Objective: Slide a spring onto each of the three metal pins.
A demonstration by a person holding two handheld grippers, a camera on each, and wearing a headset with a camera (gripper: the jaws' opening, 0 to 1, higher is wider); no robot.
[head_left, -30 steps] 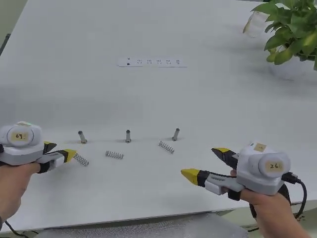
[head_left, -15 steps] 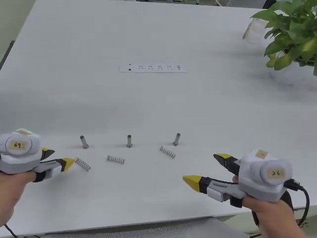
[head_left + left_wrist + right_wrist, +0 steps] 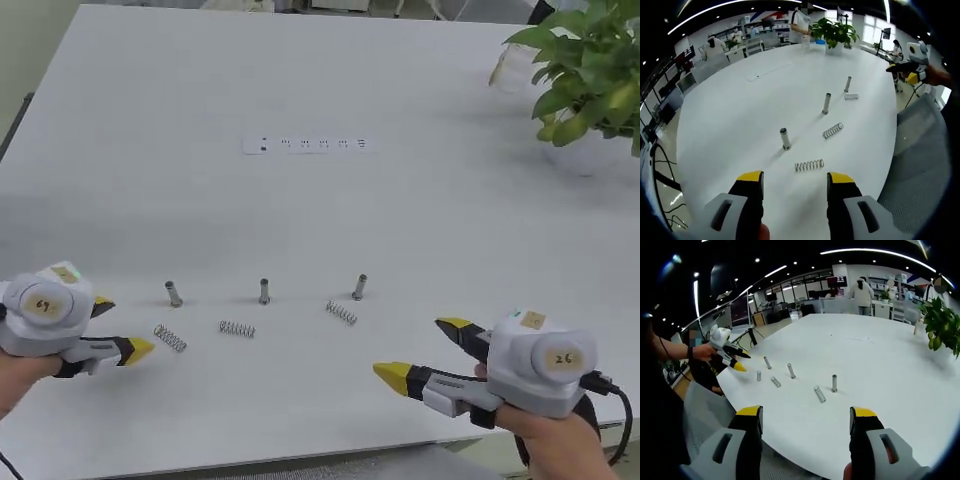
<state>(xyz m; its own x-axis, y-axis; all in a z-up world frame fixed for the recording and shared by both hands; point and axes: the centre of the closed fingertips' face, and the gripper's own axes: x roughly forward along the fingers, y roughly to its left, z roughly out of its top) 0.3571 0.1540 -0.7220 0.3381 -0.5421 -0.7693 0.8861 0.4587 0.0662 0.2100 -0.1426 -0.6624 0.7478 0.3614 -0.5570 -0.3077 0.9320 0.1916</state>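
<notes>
Three loose at lower centre: left spring [image 3: 169,338], middle spring [image 3: 237,329], right spring [image 3: 341,313], each near its upright pin [image 3: 264,291]. Poised at either side for pickup: left gripper [image 3: 124,325], right gripper [image 3: 418,347], gaping, empty.

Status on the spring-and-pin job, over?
Left tool open, empty, just short of left spring. Right tool open, empty. Middle spring and right spring also loose on table; left pin, middle pin, right pin bare. Nothing blocking.
</notes>
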